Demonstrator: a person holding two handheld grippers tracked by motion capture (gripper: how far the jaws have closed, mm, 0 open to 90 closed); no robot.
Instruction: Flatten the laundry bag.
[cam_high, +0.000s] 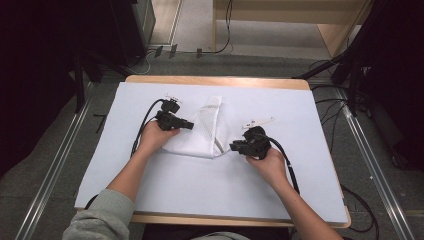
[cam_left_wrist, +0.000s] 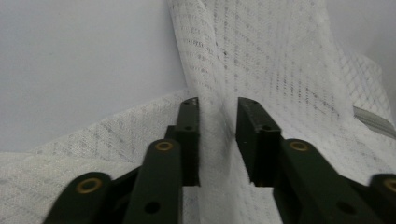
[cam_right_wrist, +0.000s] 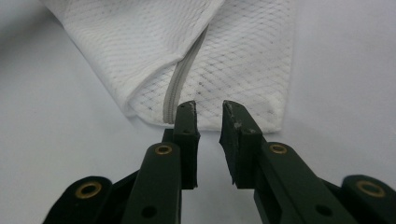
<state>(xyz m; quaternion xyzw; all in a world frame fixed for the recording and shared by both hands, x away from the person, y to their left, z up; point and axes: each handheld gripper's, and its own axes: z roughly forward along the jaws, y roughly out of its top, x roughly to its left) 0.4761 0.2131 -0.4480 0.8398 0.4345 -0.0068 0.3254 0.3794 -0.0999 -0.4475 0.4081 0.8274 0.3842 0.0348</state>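
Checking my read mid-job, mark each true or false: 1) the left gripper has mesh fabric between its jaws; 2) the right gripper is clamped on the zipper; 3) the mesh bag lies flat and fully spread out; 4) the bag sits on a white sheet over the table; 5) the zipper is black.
1) True. A raised fold of the mesh bag runs between the jaws of the left gripper.
2) False. The right gripper has its jaws parted with nothing between them; its tips stand just short of the bag's edge, beside the zipper.
3) False. The bag is folded over and bunched, one part lifted.
4) True. It rests on the white sheet covering the table.
5) False. The zipper is light grey.
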